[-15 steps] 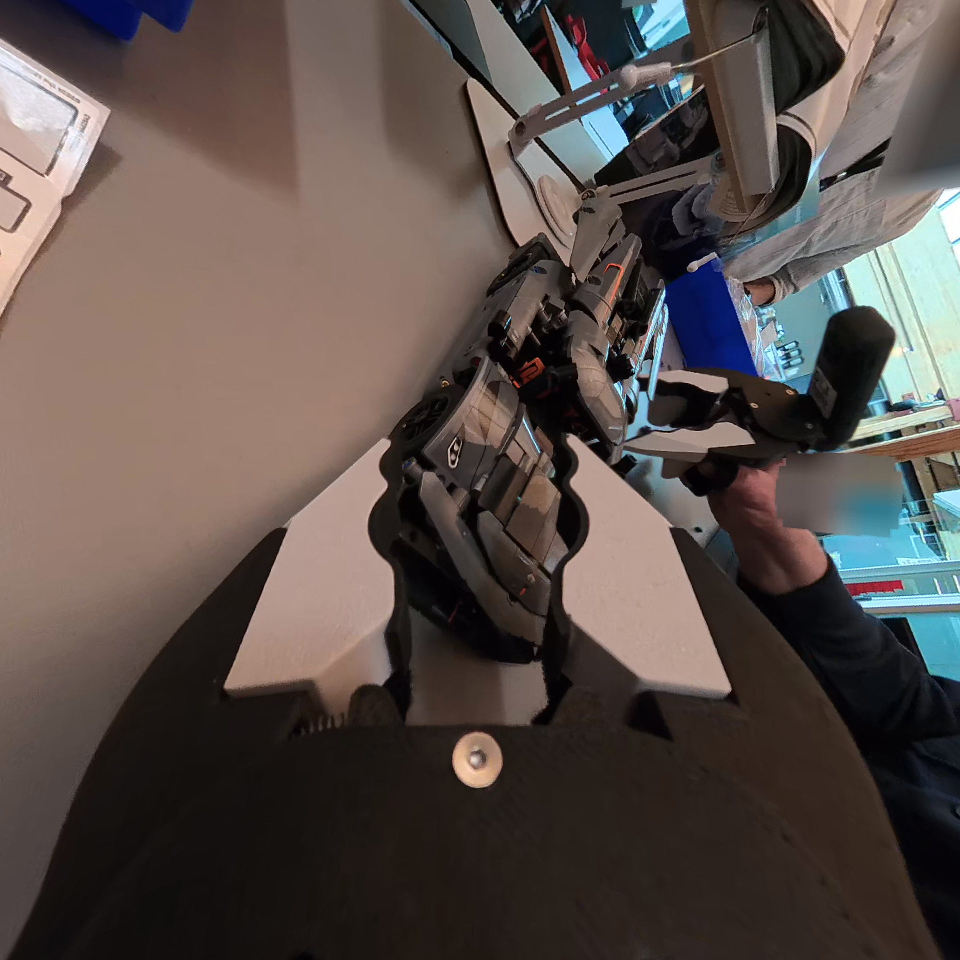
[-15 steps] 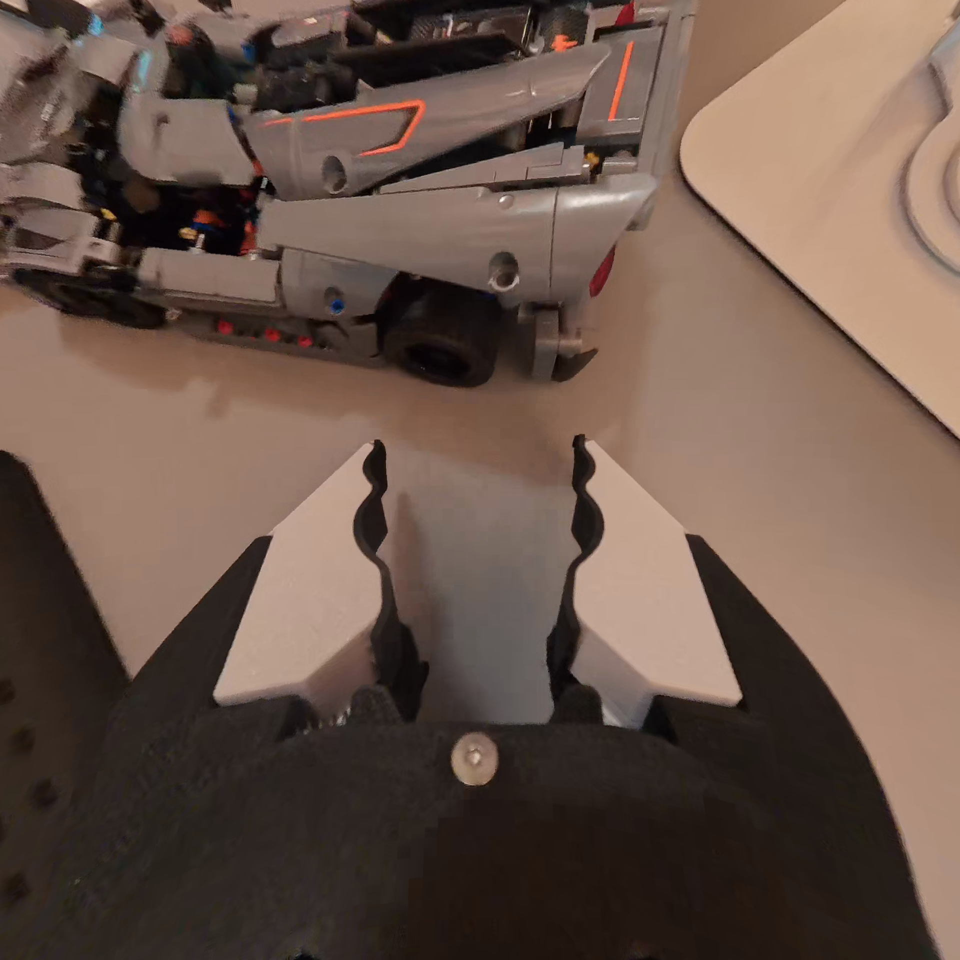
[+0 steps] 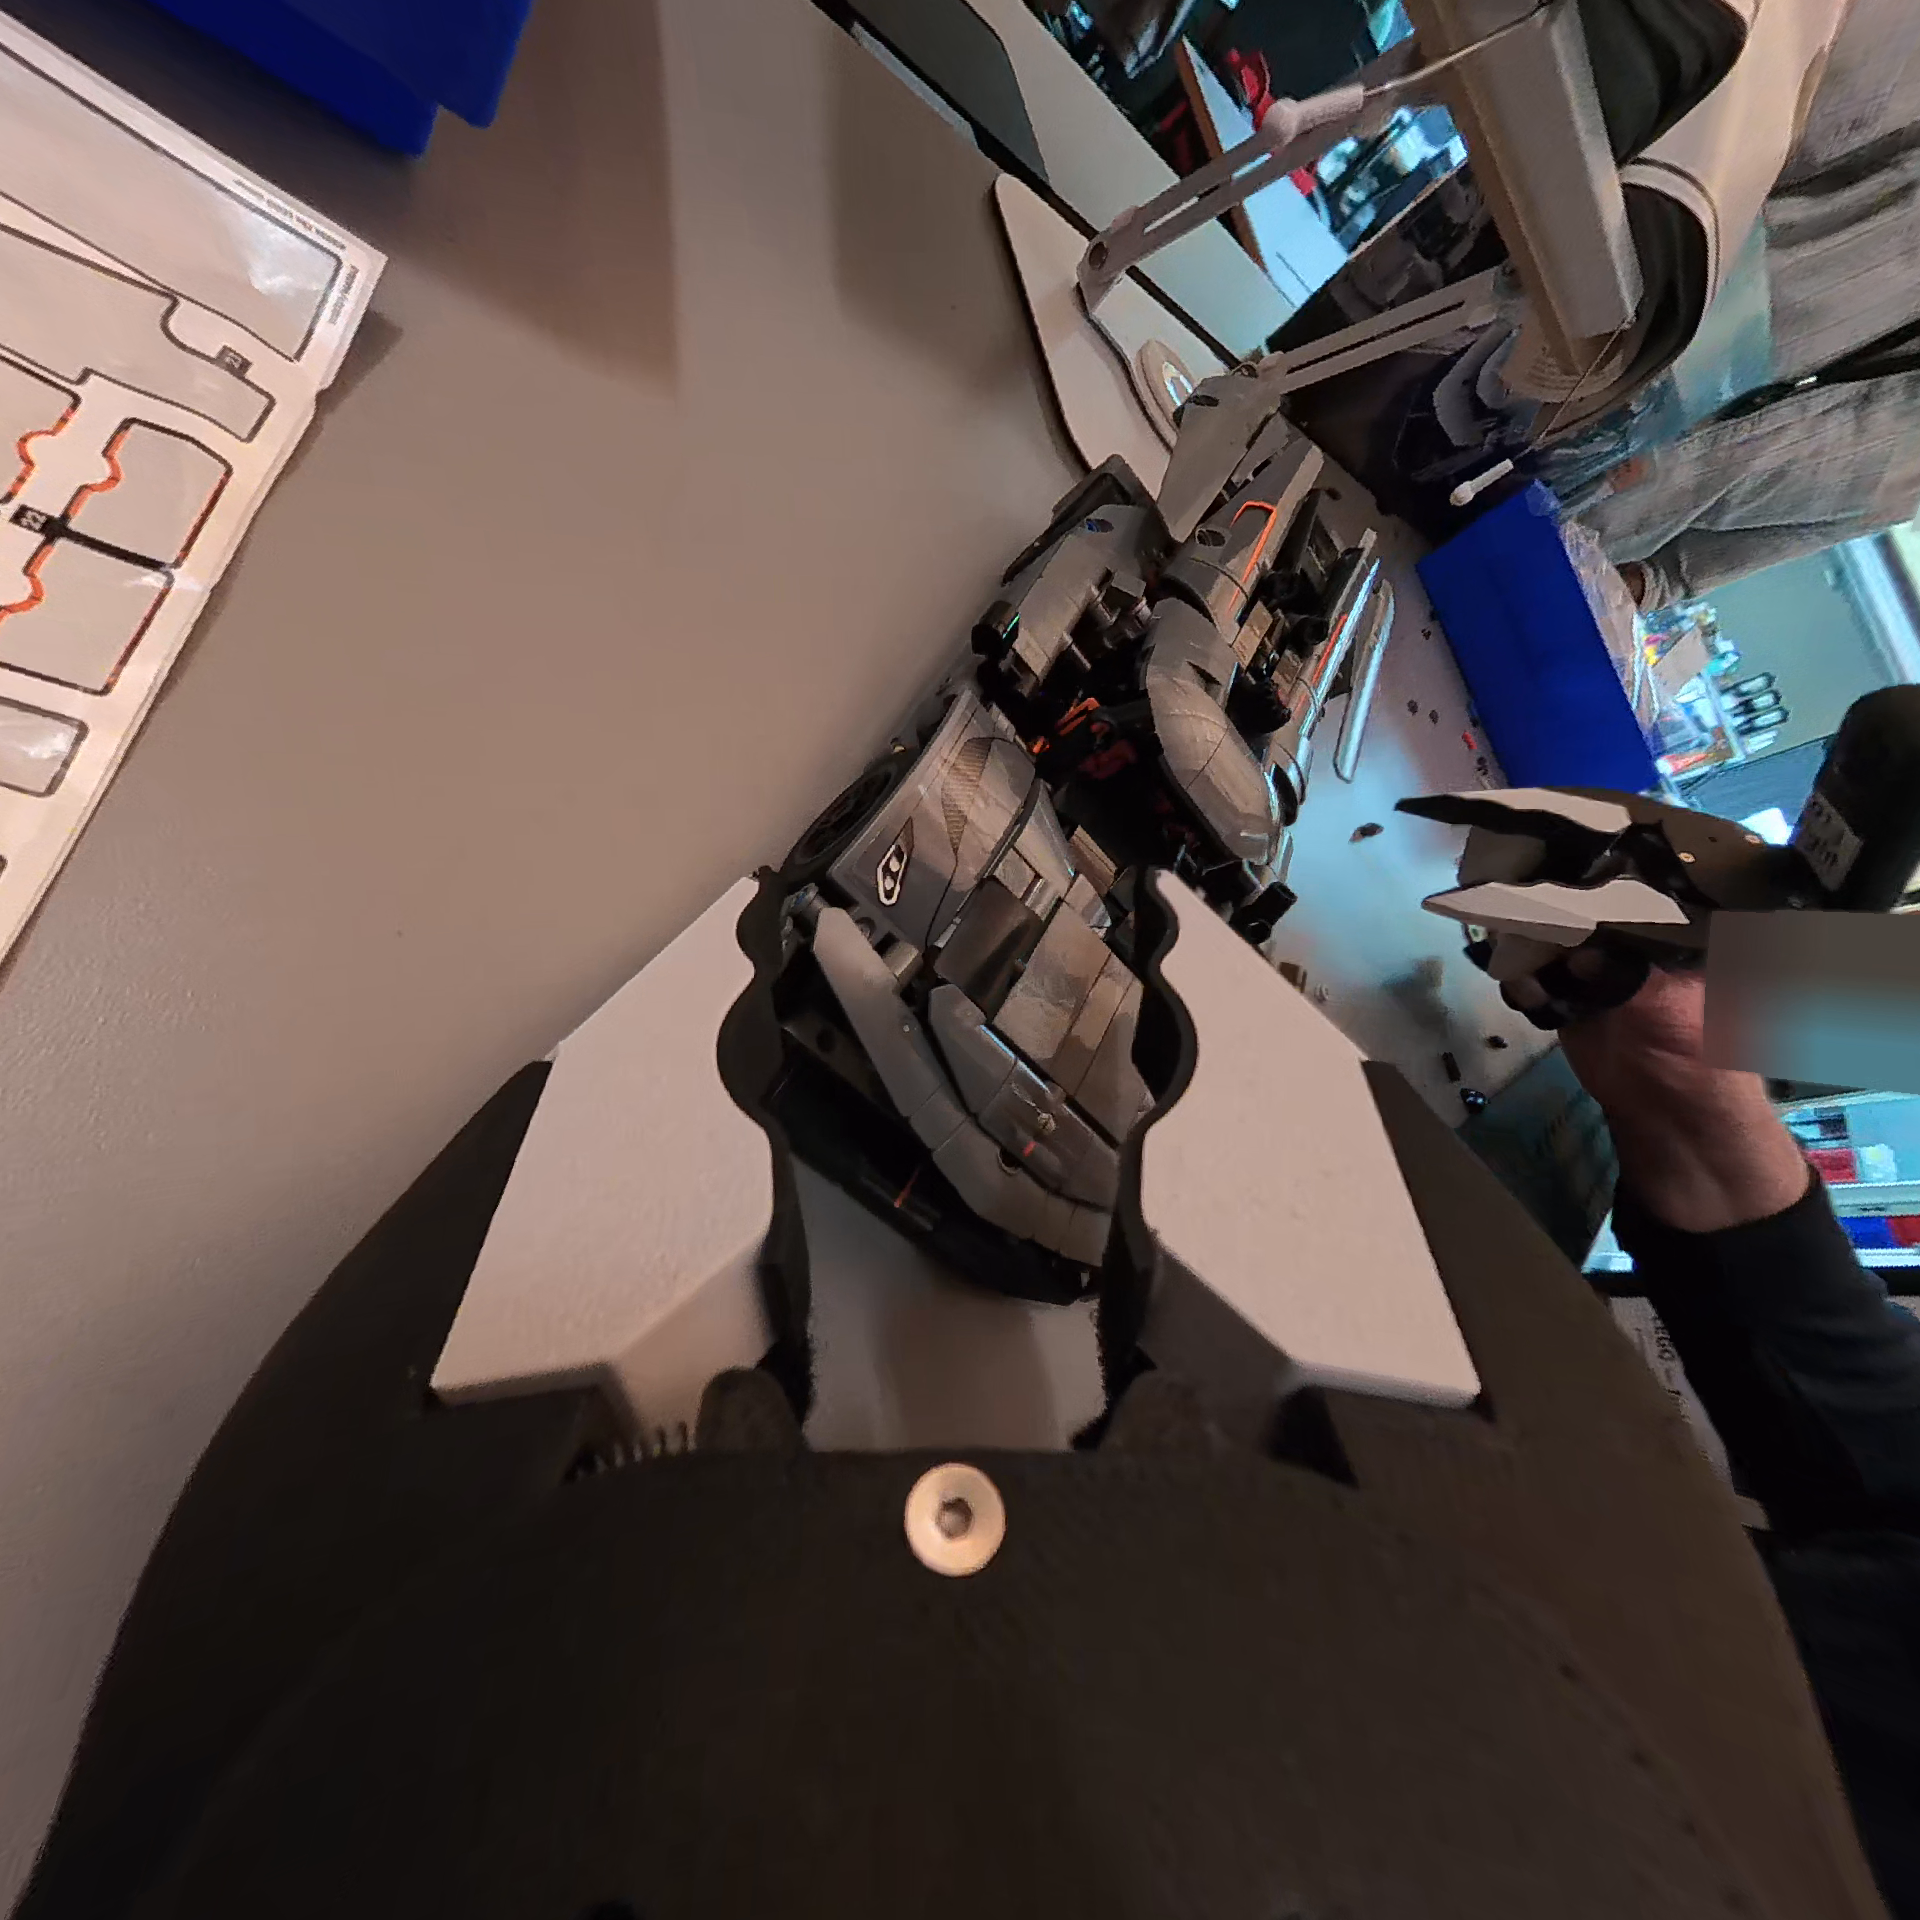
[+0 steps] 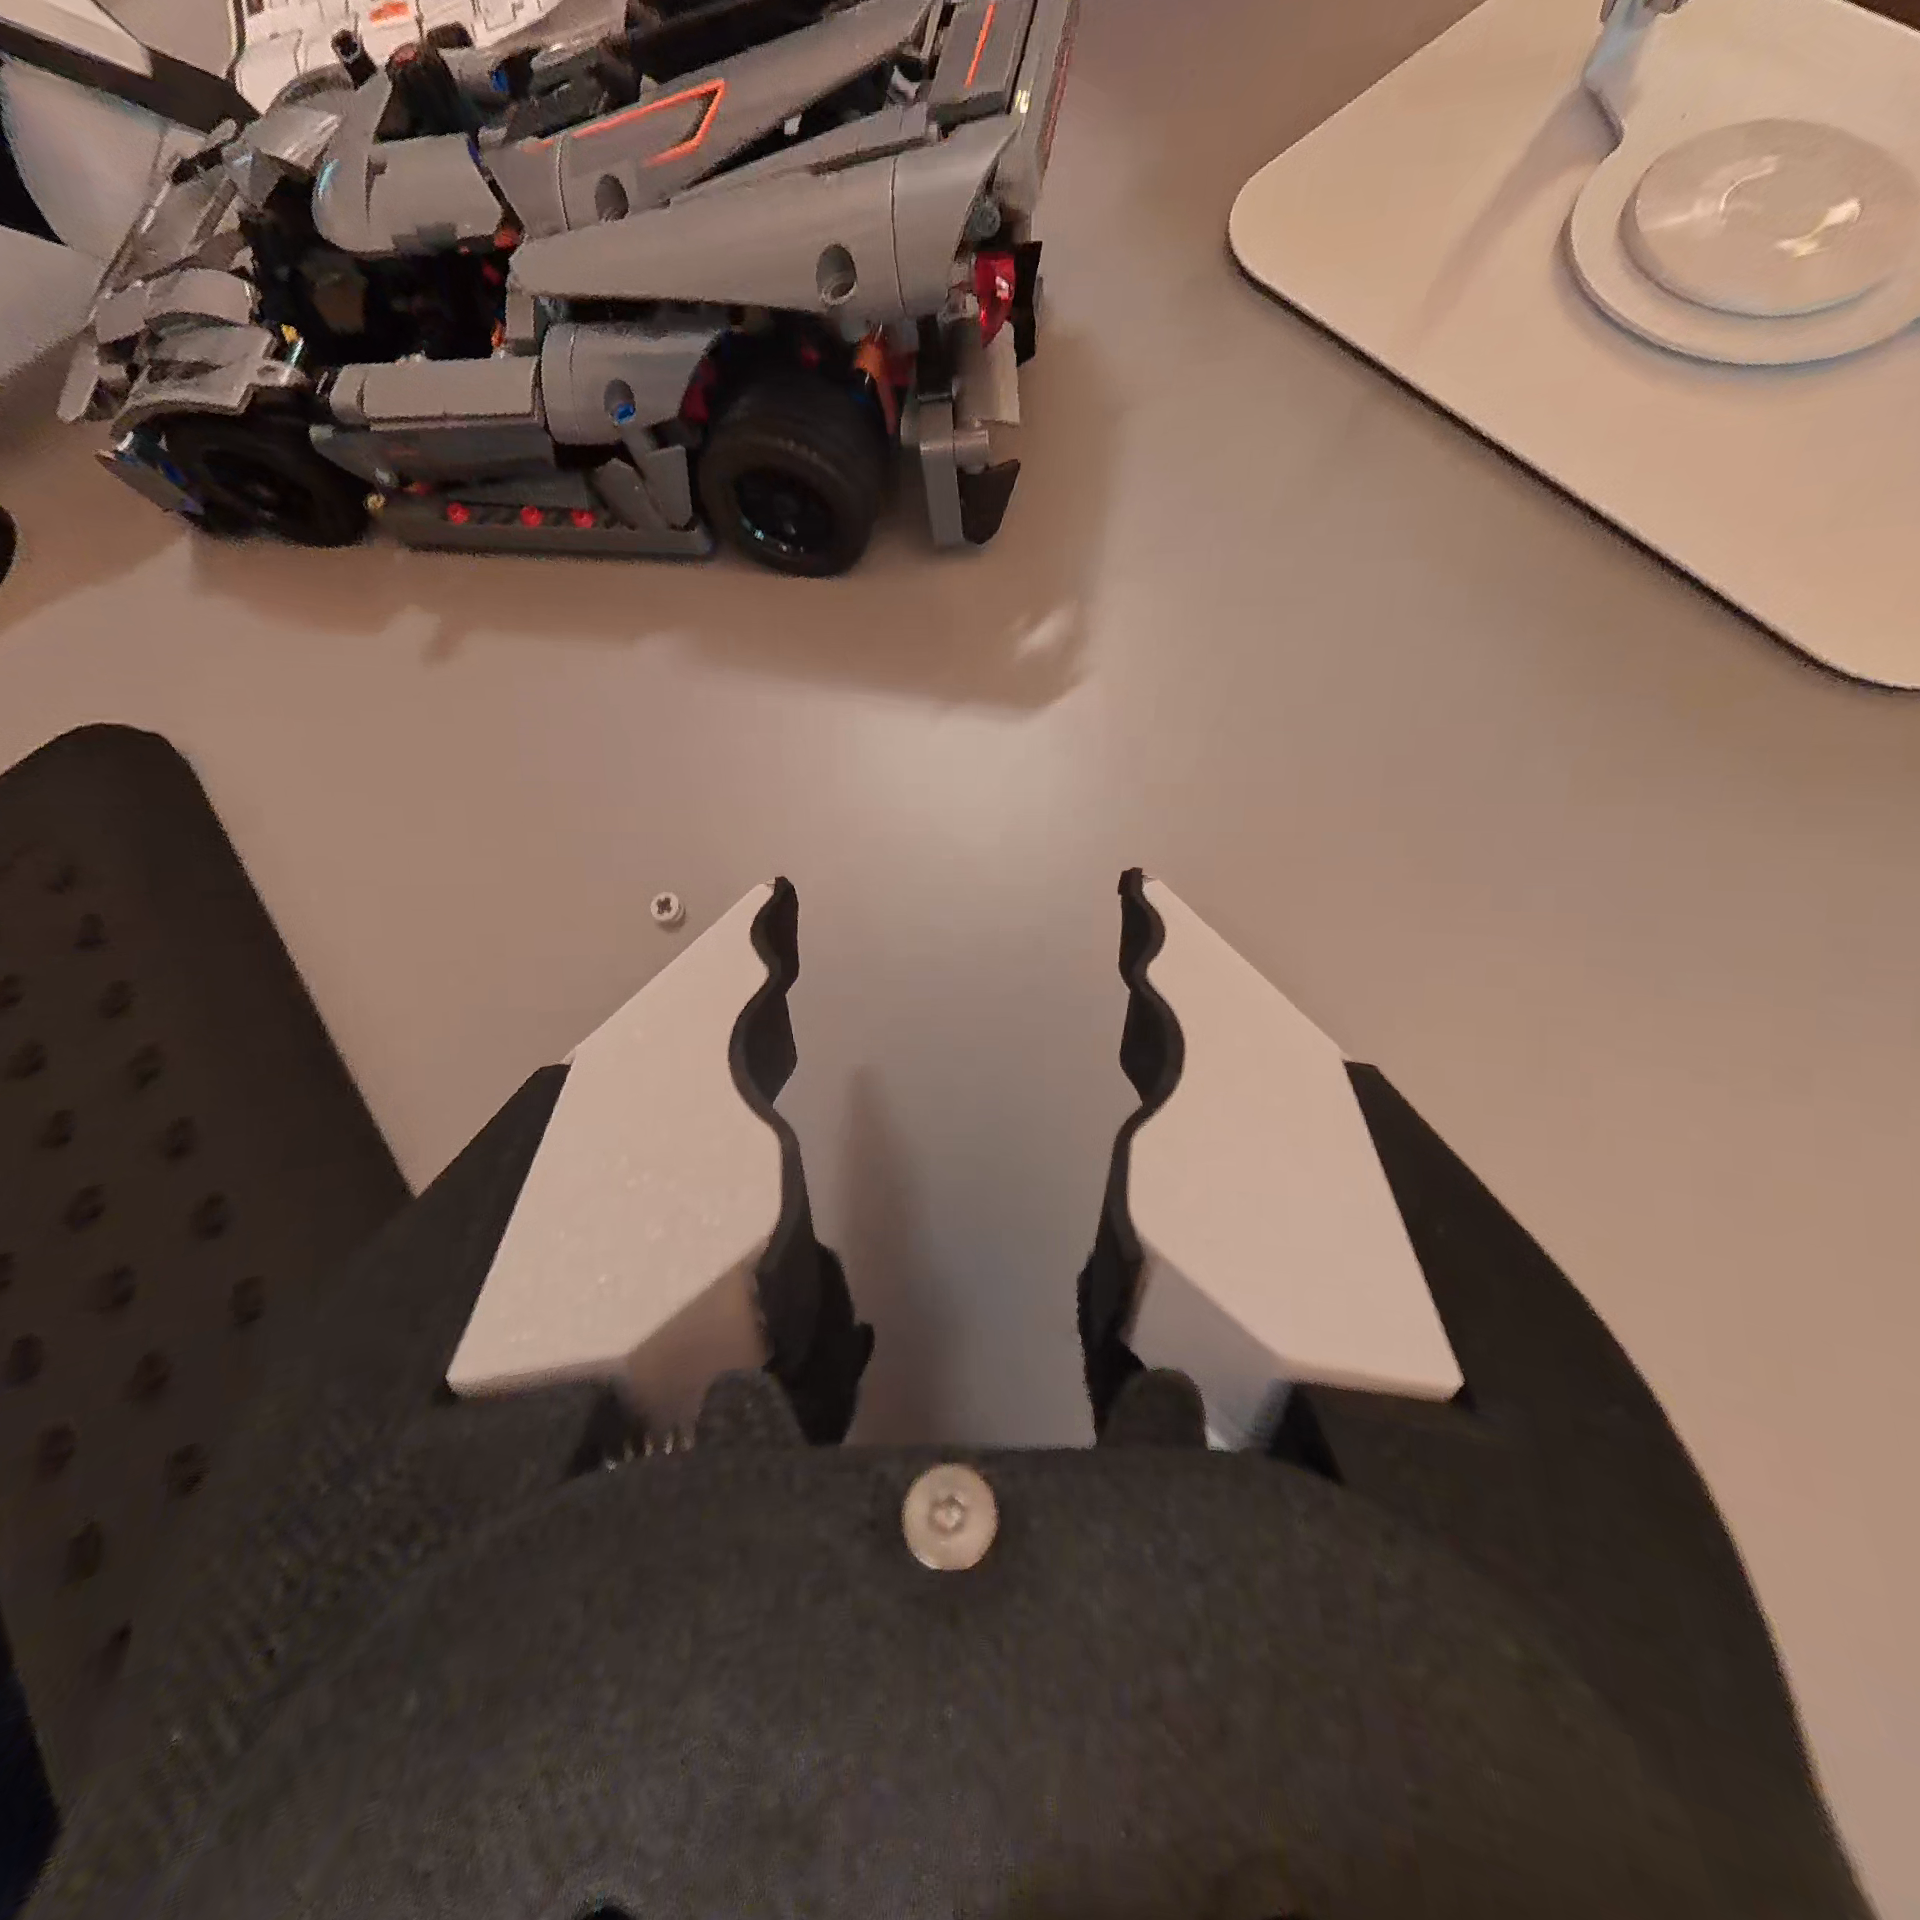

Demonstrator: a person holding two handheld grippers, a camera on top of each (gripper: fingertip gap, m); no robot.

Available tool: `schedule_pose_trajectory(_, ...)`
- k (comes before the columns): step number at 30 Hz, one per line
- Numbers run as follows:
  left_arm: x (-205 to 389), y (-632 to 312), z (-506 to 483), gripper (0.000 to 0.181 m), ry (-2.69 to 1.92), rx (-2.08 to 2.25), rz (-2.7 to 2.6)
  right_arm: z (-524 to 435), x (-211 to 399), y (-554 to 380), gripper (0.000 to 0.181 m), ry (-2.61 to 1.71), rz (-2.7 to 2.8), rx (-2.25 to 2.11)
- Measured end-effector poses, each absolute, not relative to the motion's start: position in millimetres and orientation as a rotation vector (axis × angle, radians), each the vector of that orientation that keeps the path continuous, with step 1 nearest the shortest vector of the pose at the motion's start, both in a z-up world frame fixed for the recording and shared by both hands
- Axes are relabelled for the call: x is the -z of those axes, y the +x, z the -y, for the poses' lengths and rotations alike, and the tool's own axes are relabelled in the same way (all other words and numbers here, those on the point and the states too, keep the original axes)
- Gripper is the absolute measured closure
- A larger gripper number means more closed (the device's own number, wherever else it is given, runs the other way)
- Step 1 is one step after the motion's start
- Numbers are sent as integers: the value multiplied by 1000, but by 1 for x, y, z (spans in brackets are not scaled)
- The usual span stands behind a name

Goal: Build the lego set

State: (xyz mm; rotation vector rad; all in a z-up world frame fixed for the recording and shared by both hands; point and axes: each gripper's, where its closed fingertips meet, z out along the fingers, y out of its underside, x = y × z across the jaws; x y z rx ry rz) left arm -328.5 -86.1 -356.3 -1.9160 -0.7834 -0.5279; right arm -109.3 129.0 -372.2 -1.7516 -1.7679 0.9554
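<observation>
Lego car [image 3: 1049, 935], grey with orange trim and largely assembled, sits on the desk [image 3: 540, 727] with its nose between the jaws of the left gripper [image 3: 961, 956]. Those jaws are clamped on the front bodywork, steadying the model. At the far left of the left wrist view lie a sheet of stickers [image 3: 135, 447] and the corner of a blue bin [image 3: 353, 62].

Moving right, the car's tail points toward a white stand base [image 4: 1621, 343]. The right gripper [image 4: 956, 904] now hangs well apart from the car's side; half a second ago it was close in against the rear wheel [image 4: 795, 488], so it has drawn back. Its jaws are apart and hold nothing. A small round grey piece [image 4: 666, 907] lies on the desk just beside the tip of its left finger. More tiny loose parts dot the desk near that gripper in the left wrist view, too small to identify.

The retreat suggests that work at the car's flank is finished or paused, and the right gripper is probably heading for the next piece, perhaps the small round one. The left hold should stay firm so the model does not shift meanwhile.
</observation>
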Motion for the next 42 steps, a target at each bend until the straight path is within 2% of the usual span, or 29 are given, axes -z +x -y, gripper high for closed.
schedule_pose_trajectory(8,347,-341,116,120,-1882,439,821,-122,378,-91,119,-1699,1795,-935)
schedule_pose_trajectory(15,365,-316,122,125,-1949,566,873,-120,378,-78,122,-1607,1790,-891)
schedule_pose_trajectory(28,368,-298,110,142,-1705,871,959,-120,378,-76,122,-1589,1744,-974)
schedule_pose_trajectory(30,368,-297,108,138,-1713,870,961,-122,377,-76,122,-1599,1728,-998)
schedule_pose_trajectory(38,363,-289,95,141,-1720,871,913,-120,379,-76,122,-1575,1747,-968)
schedule_pose_trajectory(41,357,-278,91,132,-1757,906,840,-120,379,-76,123,-1571,1743,-973)
schedule_pose_trajectory(42,357,-280,94,134,-1759,918,857,-121,378,-76,123,-1572,1741,-976)
